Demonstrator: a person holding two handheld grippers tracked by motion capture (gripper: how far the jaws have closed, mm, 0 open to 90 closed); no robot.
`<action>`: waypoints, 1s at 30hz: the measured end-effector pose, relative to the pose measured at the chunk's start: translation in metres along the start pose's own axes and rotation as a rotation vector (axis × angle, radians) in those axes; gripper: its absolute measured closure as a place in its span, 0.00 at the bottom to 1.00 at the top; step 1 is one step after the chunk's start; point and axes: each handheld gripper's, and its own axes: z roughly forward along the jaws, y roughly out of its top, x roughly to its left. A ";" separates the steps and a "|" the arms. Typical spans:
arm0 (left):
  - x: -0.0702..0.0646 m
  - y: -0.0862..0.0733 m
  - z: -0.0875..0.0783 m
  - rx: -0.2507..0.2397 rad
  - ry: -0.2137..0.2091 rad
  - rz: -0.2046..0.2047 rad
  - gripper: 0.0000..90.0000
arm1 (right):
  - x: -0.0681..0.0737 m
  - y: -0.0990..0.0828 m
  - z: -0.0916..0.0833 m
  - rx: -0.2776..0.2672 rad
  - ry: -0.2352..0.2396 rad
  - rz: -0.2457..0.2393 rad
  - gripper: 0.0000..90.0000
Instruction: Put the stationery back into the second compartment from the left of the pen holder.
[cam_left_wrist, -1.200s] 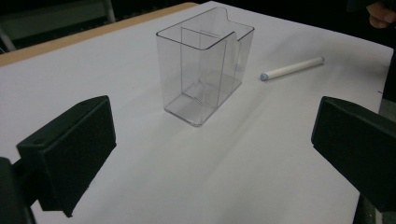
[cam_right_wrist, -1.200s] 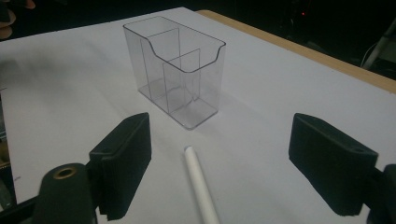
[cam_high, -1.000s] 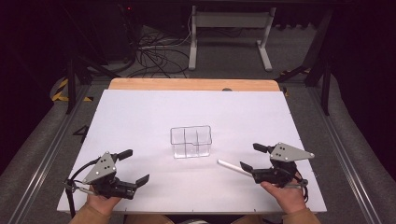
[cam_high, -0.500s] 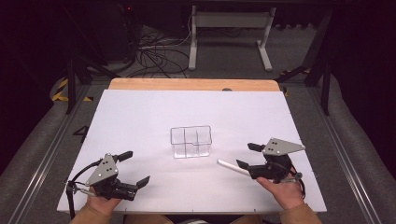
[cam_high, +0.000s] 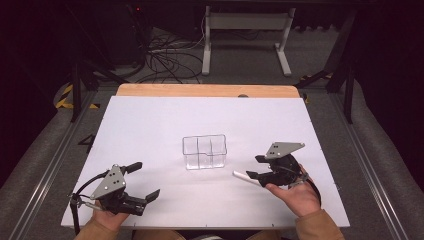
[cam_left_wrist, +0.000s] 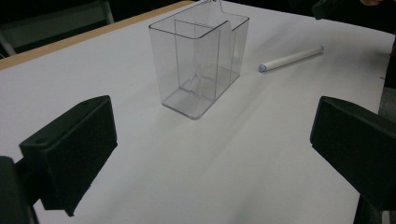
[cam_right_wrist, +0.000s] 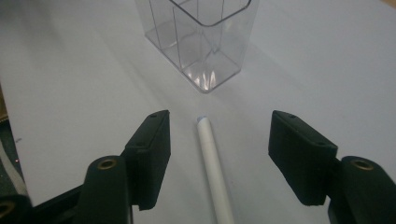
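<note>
A clear plastic box (cam_high: 204, 151) with several compartments stands upright mid-table. A white cylindrical stick (cam_high: 244, 176) lies flat just right of it. My right gripper (cam_high: 253, 167) straddles the stick's near end. In the right gripper view the stick (cam_right_wrist: 212, 163) lies between the two jaws with a gap on each side, pointing at the box (cam_right_wrist: 201, 42). The jaws have just been closing, and the pads do not touch the stick. My left gripper (cam_high: 146, 179) rests at the front left, wide open on nothing. In its own view it faces the box (cam_left_wrist: 198, 60) and the stick (cam_left_wrist: 292, 58).
The white tabletop (cam_high: 150, 130) has a wooden strip (cam_high: 200, 90) along its far edge. Beyond it are a dark floor, cables and a grey stand (cam_high: 245, 30). A person's hands hold both grippers at the near edge.
My right gripper has slid left toward the box, so the stick now lies between its jaws, and the jaws have narrowed. The left gripper has stayed put.
</note>
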 end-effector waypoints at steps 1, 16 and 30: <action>0.000 0.000 0.000 0.000 0.000 0.000 0.02 | 0.000 0.001 0.001 0.017 -0.004 -0.001 0.45; 0.000 0.000 0.000 0.006 -0.001 -0.001 0.02 | 0.002 0.010 0.031 0.209 -0.008 -0.043 0.52; -0.001 0.000 0.001 0.013 -0.002 -0.001 0.03 | 0.001 0.013 0.046 0.356 0.016 -0.076 0.56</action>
